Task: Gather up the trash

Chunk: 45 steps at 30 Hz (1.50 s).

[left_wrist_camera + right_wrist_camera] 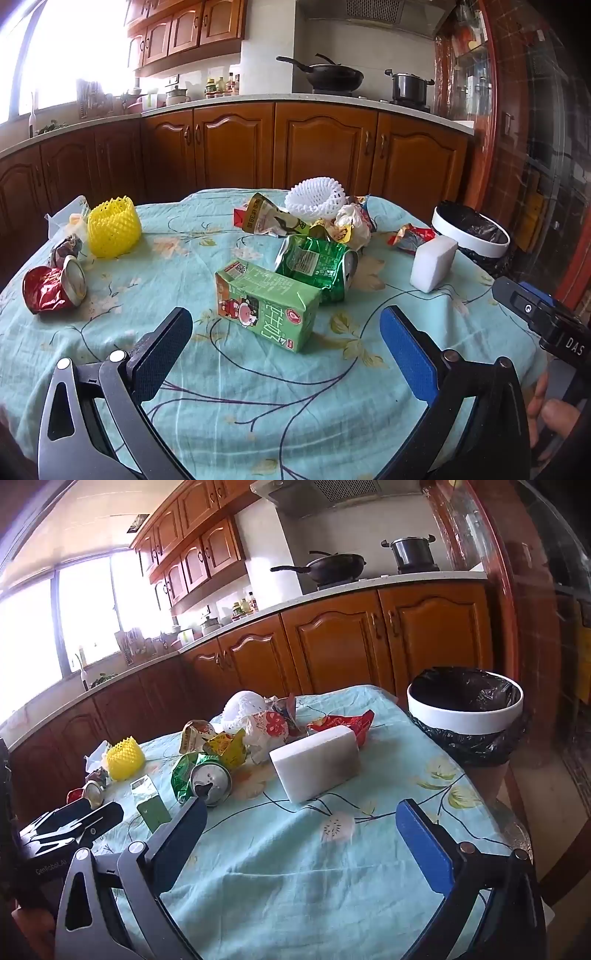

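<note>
Trash lies on a table with a light blue flowered cloth. A green milk carton lies just ahead of my open, empty left gripper. Behind it lies a crushed green can. A crushed red can and a yellow foam net are at the left. A white foam block stands ahead of my open, empty right gripper. A white bin with a black liner stands beyond the table's right edge. The carton and green can also show in the right wrist view.
A pile of wrappers and a white foam net sits at the table's far side, with a red wrapper to its right. Wooden kitchen cabinets and a counter with a wok and pot run behind the table.
</note>
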Available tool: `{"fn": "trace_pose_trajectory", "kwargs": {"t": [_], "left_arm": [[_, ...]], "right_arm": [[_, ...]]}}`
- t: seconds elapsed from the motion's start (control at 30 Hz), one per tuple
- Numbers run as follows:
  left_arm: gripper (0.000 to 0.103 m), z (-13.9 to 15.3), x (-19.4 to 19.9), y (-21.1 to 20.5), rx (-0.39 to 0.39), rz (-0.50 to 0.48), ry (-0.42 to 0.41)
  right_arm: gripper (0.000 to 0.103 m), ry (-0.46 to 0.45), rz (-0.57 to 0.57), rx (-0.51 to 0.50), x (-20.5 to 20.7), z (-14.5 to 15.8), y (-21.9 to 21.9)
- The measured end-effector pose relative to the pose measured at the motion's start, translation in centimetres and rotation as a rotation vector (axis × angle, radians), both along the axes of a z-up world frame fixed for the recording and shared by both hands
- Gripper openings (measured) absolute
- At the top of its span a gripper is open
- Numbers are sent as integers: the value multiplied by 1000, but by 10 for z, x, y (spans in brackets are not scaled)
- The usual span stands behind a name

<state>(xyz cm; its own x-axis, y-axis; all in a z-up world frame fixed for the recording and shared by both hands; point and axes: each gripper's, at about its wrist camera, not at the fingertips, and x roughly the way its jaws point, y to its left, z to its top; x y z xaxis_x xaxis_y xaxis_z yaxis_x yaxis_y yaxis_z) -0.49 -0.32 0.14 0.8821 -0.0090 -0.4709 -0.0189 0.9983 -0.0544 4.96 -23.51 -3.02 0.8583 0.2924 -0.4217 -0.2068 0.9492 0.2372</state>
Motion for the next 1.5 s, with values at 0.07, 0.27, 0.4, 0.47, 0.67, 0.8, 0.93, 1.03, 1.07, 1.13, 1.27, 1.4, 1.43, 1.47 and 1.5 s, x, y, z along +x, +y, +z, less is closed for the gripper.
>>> {"fn": "trace_pose_trajectory", "kwargs": {"t": [0.07,0.27,0.4,0.47,0.67,0.8,0.93,1.03,1.07,1.13,1.27,1.4,1.43,1.47,1.5], "left_arm": [[103,1,-3,0,-4,-4,-3],[103,3,-1,-4,1,-9,6],[103,4,-2,-6,8,-12,4],[103,4,-3,-6,10,-9,3],[103,7,-3,-7,12,-3,-1],[103,6,-4,-7,13,-2,-4],[103,7,-3,-7,17,1,-7],[103,7,-5,-8,18,1,-9],[103,7,-4,-7,17,2,-8],[103,7,-4,-7,15,2,-7],[103,6,-5,-6,13,5,-8],[103,5,-5,-6,9,8,-6],[103,5,-4,-6,9,8,-6],[103,5,-4,-6,8,8,-6],[103,5,-4,-6,8,7,-6]], "right_arm": [[102,-5,1,-4,0,2,1],[102,-18,4,-8,-5,3,2],[103,-28,0,-14,-7,8,3],[103,-29,1,-12,-7,8,3],[103,-36,-1,-6,-9,10,2],[103,-42,0,-2,-11,12,1],[103,-44,0,-1,-11,13,1],[103,-45,2,-1,-12,13,1],[103,-47,3,-2,-12,14,2],[103,-49,6,-5,-12,15,3],[103,-51,11,-8,-13,15,5],[103,-53,12,-9,-14,15,7],[103,-53,11,-8,-14,15,7],[103,-54,12,-7,-14,15,7],[103,-55,12,-7,-14,16,7]]}}
